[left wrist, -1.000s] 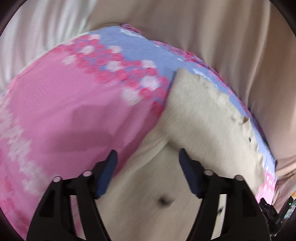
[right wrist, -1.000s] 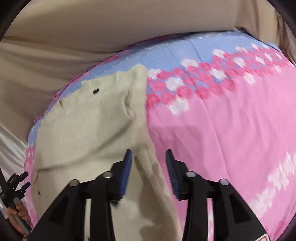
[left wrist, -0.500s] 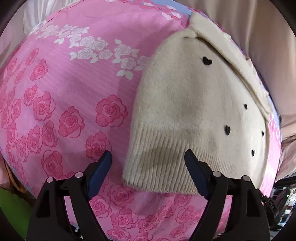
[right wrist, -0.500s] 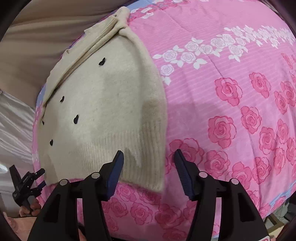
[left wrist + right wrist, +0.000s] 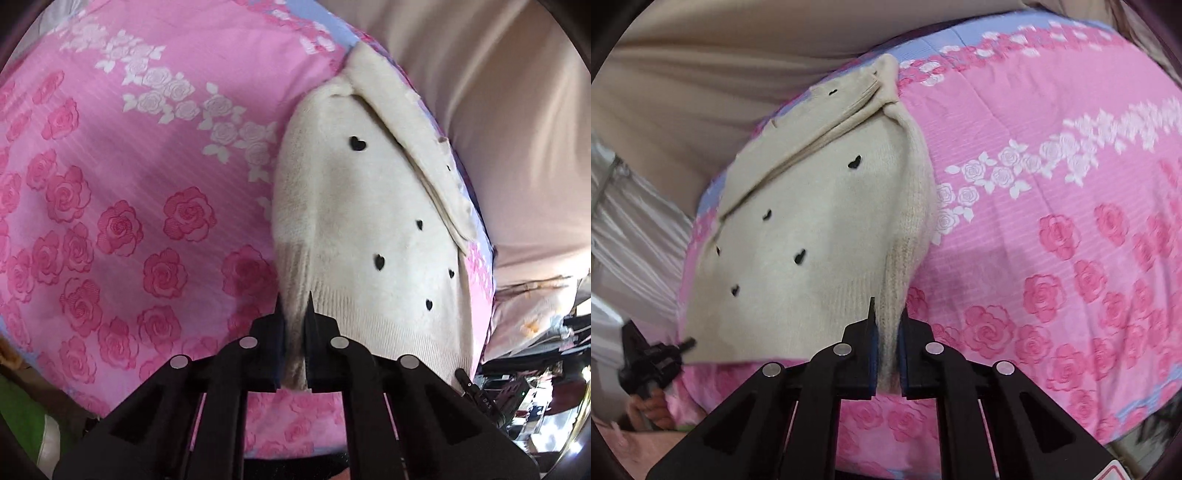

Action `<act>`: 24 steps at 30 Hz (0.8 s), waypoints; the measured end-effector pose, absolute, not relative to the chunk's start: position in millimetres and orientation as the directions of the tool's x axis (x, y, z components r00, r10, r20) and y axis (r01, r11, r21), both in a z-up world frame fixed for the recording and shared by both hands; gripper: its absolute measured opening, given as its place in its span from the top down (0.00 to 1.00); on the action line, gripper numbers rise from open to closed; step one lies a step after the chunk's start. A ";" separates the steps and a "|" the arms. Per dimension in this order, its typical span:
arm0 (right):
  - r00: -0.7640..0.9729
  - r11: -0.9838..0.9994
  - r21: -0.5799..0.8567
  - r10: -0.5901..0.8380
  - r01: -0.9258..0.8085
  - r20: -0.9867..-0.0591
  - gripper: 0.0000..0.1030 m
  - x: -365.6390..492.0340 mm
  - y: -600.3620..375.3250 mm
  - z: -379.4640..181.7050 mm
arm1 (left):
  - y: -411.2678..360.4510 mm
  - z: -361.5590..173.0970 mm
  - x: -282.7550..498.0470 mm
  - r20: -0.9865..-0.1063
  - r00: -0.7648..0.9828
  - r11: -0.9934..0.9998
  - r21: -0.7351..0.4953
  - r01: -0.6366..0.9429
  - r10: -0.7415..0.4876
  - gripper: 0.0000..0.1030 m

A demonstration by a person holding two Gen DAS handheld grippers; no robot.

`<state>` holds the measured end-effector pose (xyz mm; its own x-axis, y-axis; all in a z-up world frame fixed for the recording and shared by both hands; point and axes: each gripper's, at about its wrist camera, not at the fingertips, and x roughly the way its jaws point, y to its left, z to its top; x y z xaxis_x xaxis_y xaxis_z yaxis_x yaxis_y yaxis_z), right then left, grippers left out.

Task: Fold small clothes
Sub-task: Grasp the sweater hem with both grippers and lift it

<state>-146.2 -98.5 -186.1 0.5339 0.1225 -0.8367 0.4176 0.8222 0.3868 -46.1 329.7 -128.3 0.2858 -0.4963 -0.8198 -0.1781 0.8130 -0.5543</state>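
Cream sweater [image 5: 354, 229] w/ black hearts; pink-rose sheet [image 5: 122, 192]

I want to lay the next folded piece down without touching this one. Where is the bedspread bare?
Bare pink bedspread lies left of the cream sweater in the left wrist view, and to its right in the right wrist view. It is crowded at the near hem, where the left gripper and right gripper each pinch a corner.

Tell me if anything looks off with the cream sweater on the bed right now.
Nothing looks damaged. The cream sweater lies on the pink rose bedspread; left gripper and right gripper each pinch its ribbed hem. Its far edge is bunched and folded over, unevenly.
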 end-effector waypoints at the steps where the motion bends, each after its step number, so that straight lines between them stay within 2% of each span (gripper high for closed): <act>1: 0.517 0.838 0.357 0.107 0.412 -0.849 0.93 -146.8 -96.7 -184.5 | 330.1 -124.9 -49.3 -0.819 0.285 0.812 -0.556 -0.179 -0.499 0.94; 10: 0.346 0.916 0.216 0.093 0.339 -0.934 0.94 -195.3 -99.7 -184.2 | 334.6 -119.2 -93.9 -0.847 0.169 0.837 -0.528 -0.144 -0.504 0.95; 14: 0.171 0.938 0.207 0.163 0.280 -0.972 0.94 -238.0 -96.6 -210.0 | 334.8 -120.6 -131.9 -0.873 0.084 0.856 -0.489 -0.168 -0.481 0.95; 18: 0.039 0.928 0.256 0.255 0.272 -0.966 0.94 -274.8 -96.9 -227.8 | 332.7 -117.8 -163.6 -0.885 -0.008 0.869 -0.456 -0.190 -0.466 0.95; 21: 0.093 0.893 0.327 0.314 0.311 -0.945 0.94 -271.2 -105.0 -209.6 | 326.3 -101.0 -173.3 -0.889 -0.006 0.872 -0.449 -0.196 -0.459 0.95; 24: 0.333 0.835 0.434 0.325 0.338 -0.885 0.94 -220.3 -131.0 -160.4 | 308.2 -66.0 -137.6 -0.880 0.126 0.872 -0.472 -0.130 -0.457 0.95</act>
<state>-220.3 -131.0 -160.4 0.3333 0.3246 -0.8852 0.3383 0.8352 0.4336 -137.6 308.2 -66.0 0.1259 -0.4574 -0.8803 -0.1297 0.8722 -0.4717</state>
